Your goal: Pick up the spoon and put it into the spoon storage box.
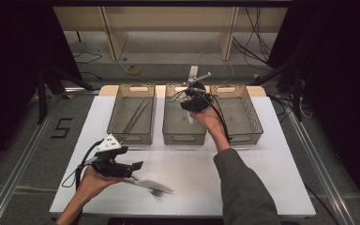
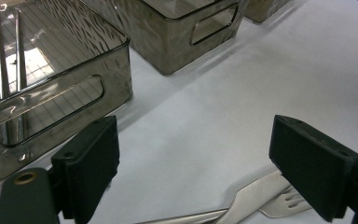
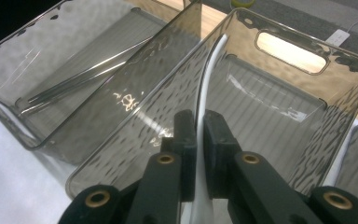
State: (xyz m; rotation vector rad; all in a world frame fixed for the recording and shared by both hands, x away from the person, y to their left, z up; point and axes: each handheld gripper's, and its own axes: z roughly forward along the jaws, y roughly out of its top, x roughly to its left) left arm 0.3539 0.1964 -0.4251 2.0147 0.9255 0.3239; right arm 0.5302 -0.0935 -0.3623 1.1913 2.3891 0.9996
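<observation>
Nearest us, our left gripper (image 1: pixel 138 165) hovers low over the white table (image 1: pixel 272 154), jaws spread wide with nothing between them; two metal forks (image 2: pixel 256 198) lie on the table just beneath. Beyond stand three smoky trays: the left tray (image 1: pixel 114 112) holds two metal chopsticks (image 1: pixel 136 116). Over the middle tray (image 3: pixel 279 93), our right gripper (image 3: pixel 199 140) is clamped on a thin white utensil (image 3: pixel 209 70), held above the tray's floor.

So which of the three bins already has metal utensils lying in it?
The left bin, farthest from the right gripper: long metal utensils lie along its floor. I see none in the middle bin or right bin.
</observation>
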